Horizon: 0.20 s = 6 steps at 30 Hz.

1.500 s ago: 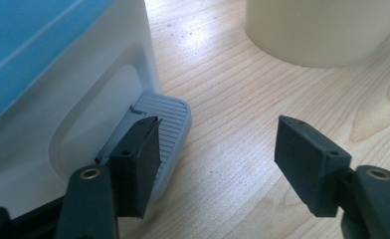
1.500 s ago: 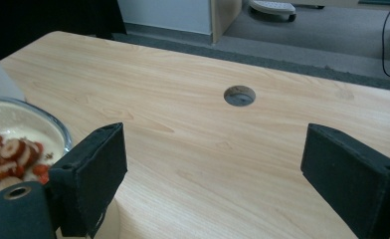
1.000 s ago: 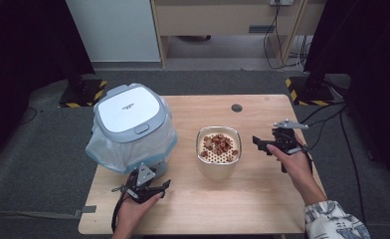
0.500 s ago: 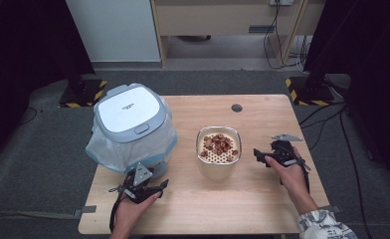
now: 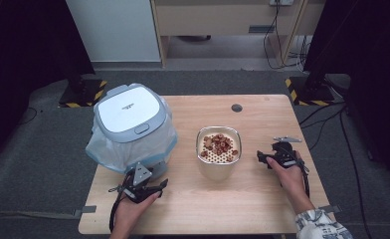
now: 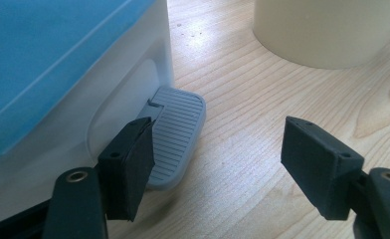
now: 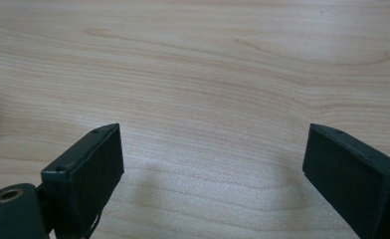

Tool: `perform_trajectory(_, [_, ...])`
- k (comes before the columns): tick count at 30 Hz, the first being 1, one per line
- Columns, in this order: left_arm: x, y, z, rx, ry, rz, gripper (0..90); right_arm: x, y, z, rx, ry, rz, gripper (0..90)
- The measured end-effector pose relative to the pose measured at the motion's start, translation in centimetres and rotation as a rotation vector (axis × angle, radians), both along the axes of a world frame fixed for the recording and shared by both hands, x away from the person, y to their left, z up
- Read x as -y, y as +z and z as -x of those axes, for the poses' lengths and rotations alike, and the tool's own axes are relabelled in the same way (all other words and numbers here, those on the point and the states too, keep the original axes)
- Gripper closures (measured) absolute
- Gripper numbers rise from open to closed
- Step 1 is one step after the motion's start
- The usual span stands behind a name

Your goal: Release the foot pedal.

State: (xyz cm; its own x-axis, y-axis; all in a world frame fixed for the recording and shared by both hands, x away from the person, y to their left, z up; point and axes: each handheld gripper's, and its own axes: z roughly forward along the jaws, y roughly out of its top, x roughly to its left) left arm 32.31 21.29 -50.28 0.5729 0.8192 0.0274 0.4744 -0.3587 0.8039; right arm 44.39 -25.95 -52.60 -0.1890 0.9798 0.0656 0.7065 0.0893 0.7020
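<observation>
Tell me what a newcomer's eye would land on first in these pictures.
First the big white pedal bin lined with a pale blue bag, at the table's left rear. Next the cream pot of brown nuts at the middle. Then the two black grippers: the left gripper open by the bin's grey pedal, the right gripper open beside the pot.

Your high view looks forward and down on the whole counter [image 5: 243, 199] from above your side. Your left claw [image 6: 218, 149] camera sits low and close, facing the bin's grey pedal [image 6: 175, 134] and the cream pot [image 6: 327, 30]; your right claw [image 7: 213, 169] camera stares closely at bare wood. All three share the counter.
</observation>
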Motion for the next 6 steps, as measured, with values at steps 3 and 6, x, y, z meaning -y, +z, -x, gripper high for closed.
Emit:
perform_trajectory(3, [0.00, 0.00, 0.00, 0.000, 0.002, -0.002, 28.2, 0.04, -0.38, -0.11, -0.007, -0.009, 0.010, 9.6])
perform_trajectory(6, [0.01, -0.02, -0.02, -0.001, 0.002, -0.003, 28.2, 0.14, -0.80, -0.16, -0.011, -0.015, 0.028, 9.4])
